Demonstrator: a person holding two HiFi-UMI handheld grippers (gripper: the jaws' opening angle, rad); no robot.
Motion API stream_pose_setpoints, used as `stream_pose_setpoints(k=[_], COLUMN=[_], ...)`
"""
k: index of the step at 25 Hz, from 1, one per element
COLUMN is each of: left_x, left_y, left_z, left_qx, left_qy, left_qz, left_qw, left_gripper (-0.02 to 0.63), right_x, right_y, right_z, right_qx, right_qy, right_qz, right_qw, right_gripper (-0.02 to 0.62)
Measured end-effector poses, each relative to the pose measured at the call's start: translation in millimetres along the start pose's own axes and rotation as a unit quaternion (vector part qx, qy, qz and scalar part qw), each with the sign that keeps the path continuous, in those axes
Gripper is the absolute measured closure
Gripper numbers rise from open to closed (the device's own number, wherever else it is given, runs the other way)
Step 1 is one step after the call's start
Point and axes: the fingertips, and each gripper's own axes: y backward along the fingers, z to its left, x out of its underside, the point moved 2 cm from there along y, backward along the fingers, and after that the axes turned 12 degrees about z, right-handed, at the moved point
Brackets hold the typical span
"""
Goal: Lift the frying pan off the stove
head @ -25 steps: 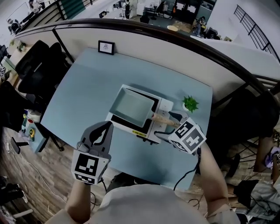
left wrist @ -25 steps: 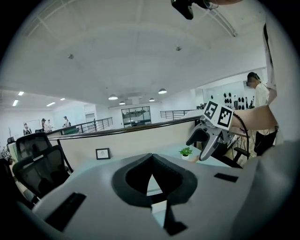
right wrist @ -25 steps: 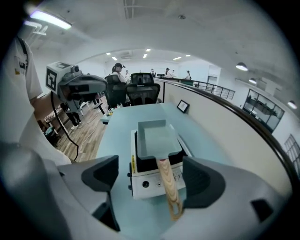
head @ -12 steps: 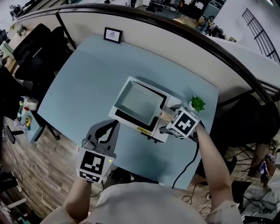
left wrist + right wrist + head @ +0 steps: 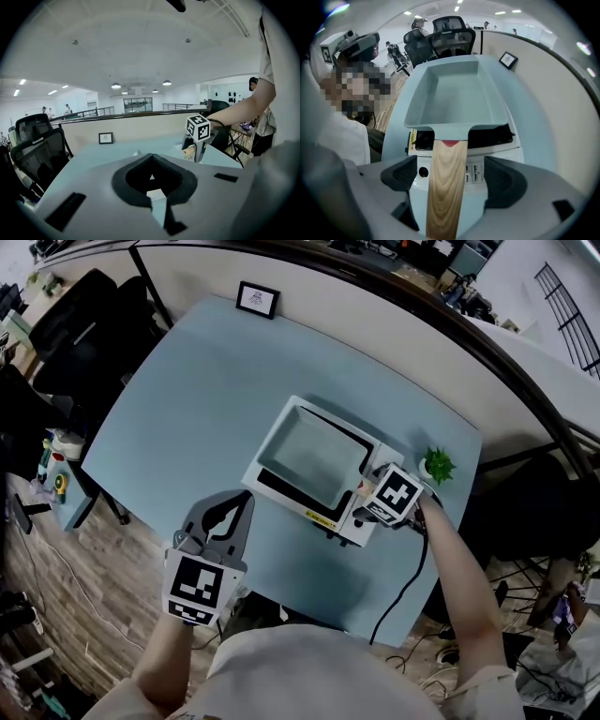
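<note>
right gripper view shows the right gripper (image 5: 450,176) moved in: open jaws now straddle the handle (image 5: 446,187), not pinching. pan (image 5: 454,96) sits on the stove (image 5: 419,157), so a squeeze seems due. left gripper (image 5: 151,157) shut, empty.

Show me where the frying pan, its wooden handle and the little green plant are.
frying pan (image 5: 314,456): head view, middle of its pale floor.
wooden handle (image 5: 446,183): right gripper view, midway along the wood.
green plant (image 5: 437,466): head view, on its leaves.
</note>
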Motion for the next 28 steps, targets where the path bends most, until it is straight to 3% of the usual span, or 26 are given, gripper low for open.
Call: stream_pose_setpoints(k=[7,13,19,23,28], left_x=[9.0,13.3,12.3,10.8,9.1], left_y=[0.0,0.0,4.7,12.1,22.5], left_z=[4.4,3.6,-1.7,-5.0,-6.6], left_qx=[-0.002,-0.004,-0.004,-0.007,-0.012], left_qy=[0.007,0.011,0.008,0.005,-0.001], left_qz=[0.009,0.012,0.012,0.009,0.006], left_qw=[0.9999,0.9999,0.9999,0.9999,0.9999], left_gripper=[0.606,0.606,0.606,0.606,0.606], right_x=[-3.0,-4.2,-4.3,-0.9,-1.6], right_y=[-19.4,-15.1,-12.8,-3.8,24.8], right_z=[-3.1,-1.6,1.8,3.9,14.1], right_qx=[-0.031,-0.061,-0.047,-0.008,-0.006], right_qy=[-0.002,-0.011,-0.015,-0.016,-0.050], right_qz=[0.018,-0.010,-0.011,-0.015,-0.068], right_qw=[0.999,0.998,0.999,1.000,0.996], right_gripper=[0.196,0.445,0.454,0.454,0.454])
